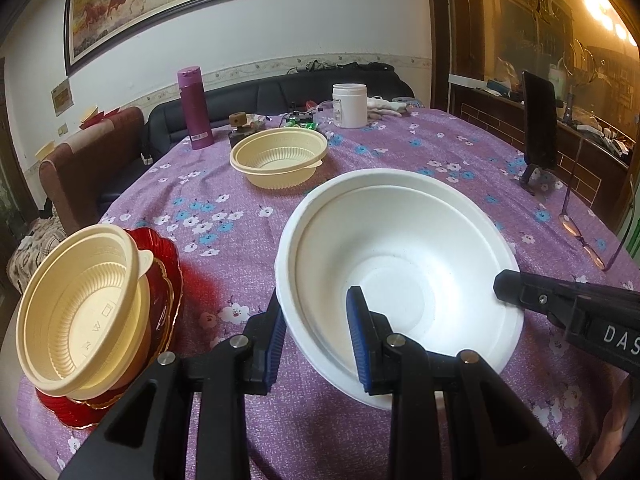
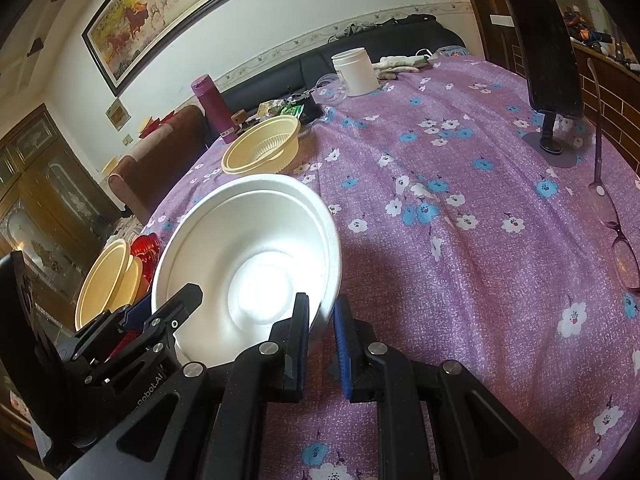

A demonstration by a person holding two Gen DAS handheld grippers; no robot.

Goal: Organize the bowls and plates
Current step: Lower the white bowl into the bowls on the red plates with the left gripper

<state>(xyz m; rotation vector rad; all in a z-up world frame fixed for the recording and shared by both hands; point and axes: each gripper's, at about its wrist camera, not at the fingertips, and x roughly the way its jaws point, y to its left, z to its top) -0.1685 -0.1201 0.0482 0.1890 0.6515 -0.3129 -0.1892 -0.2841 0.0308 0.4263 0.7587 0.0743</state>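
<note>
A white bowl (image 1: 400, 256) is tilted above the purple flowered tablecloth (image 1: 248, 208). My left gripper (image 1: 316, 336) is shut on its near left rim, one blue pad inside and one outside. My right gripper (image 2: 322, 340) is shut on the bowl's right rim (image 2: 256, 248); it shows in the left wrist view (image 1: 508, 288) too. A cream ribbed bowl (image 1: 80, 304) rests tilted on red plates (image 1: 164, 276) at the left edge. Another cream bowl (image 1: 280, 156) stands further back.
At the far side stand a purple flask (image 1: 195, 108), a white jar (image 1: 350, 105) and small clutter. A phone on a stand (image 2: 548, 64) and eyeglasses (image 2: 616, 220) lie to the right. A sofa and chair sit behind the table.
</note>
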